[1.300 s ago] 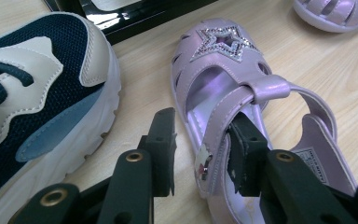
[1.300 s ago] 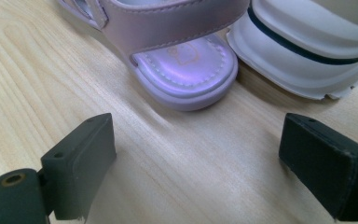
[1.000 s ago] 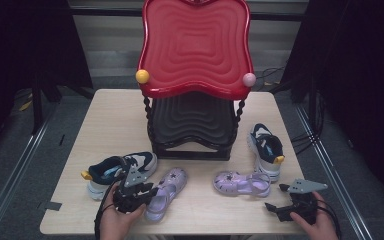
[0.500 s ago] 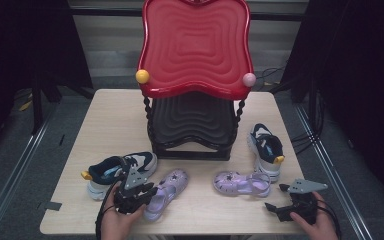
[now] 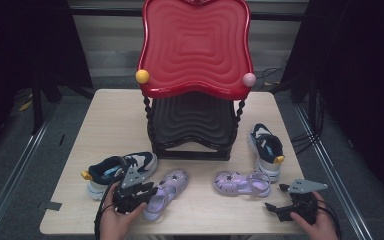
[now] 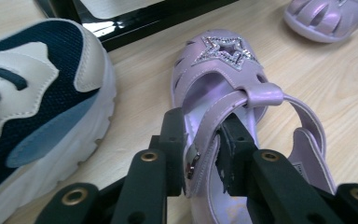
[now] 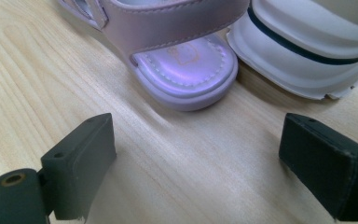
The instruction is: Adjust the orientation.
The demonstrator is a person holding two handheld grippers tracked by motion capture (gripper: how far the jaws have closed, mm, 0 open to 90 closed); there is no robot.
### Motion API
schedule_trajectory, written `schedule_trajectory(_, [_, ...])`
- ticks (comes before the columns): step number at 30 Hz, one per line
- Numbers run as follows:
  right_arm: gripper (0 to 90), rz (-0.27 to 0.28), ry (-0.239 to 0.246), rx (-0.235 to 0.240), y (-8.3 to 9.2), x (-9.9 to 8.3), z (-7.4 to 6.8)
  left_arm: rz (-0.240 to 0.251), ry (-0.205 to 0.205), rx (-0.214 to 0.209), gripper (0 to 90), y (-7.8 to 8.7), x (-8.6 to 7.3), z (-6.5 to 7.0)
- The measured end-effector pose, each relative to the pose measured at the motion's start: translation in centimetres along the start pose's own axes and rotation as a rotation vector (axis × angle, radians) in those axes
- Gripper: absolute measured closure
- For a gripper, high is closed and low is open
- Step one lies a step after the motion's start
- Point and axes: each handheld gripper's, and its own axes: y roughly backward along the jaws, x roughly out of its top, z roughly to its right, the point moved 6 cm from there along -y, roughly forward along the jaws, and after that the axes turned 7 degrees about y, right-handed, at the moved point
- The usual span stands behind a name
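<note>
A lilac sandal with a glitter star lies near the table's front left. My left gripper is shut on its ankle strap, with the pads pressing the strap from both sides. A second lilac sandal lies to the right, its heel just ahead of my right gripper. That gripper stands open, low over bare wood, with nothing between its jaws.
A navy-and-white sneaker sits just left of the held sandal. Its mate stands beside the right sandal. A rack with a red top tray and a black lower tray fills the middle of the table.
</note>
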Motion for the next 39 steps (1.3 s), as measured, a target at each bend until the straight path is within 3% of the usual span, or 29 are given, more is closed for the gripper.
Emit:
schedule_trajectory(8, [9.9, 0.000, 0.000, 0.000, 0.0, 0.0, 0.0, -0.013, -0.023, 0.009, 79.8, 0.0, 0.1, 0.3])
schedule_trajectory(11, [9.9, 0.000, 0.000, 0.000, 0.0, 0.0, 0.0, -0.004, -0.058, 0.020, 80.8, 0.1, 0.2, 0.4])
schedule_trajectory(18, [9.9, 0.000, 0.000, 0.000, 0.0, 0.0, 0.0, 0.033, -0.086, 0.045, 81.6, 0.7, 0.6, 0.4])
schedule_trajectory(29, [9.9, 0.000, 0.000, 0.000, 0.0, 0.0, 0.0, 0.088, -0.097, 0.051, 82.4, 1.2, 1.0, 0.3])
schedule_trajectory(39, [9.8, 0.000, 0.000, 0.000, 0.0, 0.0, 0.0, 0.075, -0.093, 0.063, 81.4, 0.8, 0.6, -0.1])
